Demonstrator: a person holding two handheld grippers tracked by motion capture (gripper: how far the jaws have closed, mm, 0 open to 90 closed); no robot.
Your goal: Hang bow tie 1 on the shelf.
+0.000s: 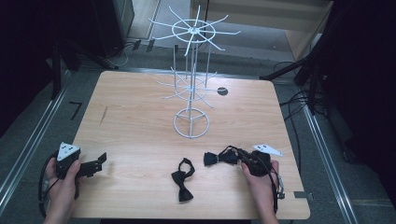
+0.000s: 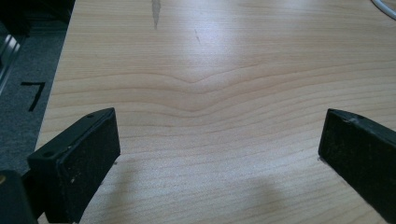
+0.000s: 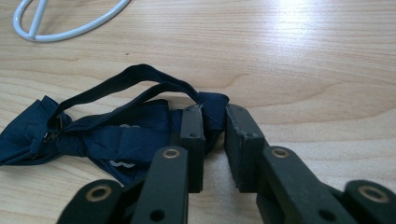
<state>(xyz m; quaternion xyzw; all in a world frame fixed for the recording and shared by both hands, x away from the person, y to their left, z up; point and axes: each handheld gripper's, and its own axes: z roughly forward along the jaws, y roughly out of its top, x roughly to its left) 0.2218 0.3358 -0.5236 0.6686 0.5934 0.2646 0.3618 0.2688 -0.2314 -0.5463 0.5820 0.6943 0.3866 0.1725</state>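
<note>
Two bow ties on table near front edge. L gripper [image 1: 95, 163], front-left corner, jaws wide open, holding nothing. Middle tie [image 1: 181, 179] lies loose. R gripper [image 3: 215, 126], front-right, jaws nearly closed, pinching navy tie [image 3: 116, 135] at its band. Step: pickup; next likely lift toward white wire rack [image 1: 190, 84].

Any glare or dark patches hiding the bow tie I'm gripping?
Right gripper view: glare on the table at top right, clear of the bow tie. High view: dim surroundings, right gripper and tie merge into one dark mass. Left gripper view: soft sheen, jaw shadows only.
</note>
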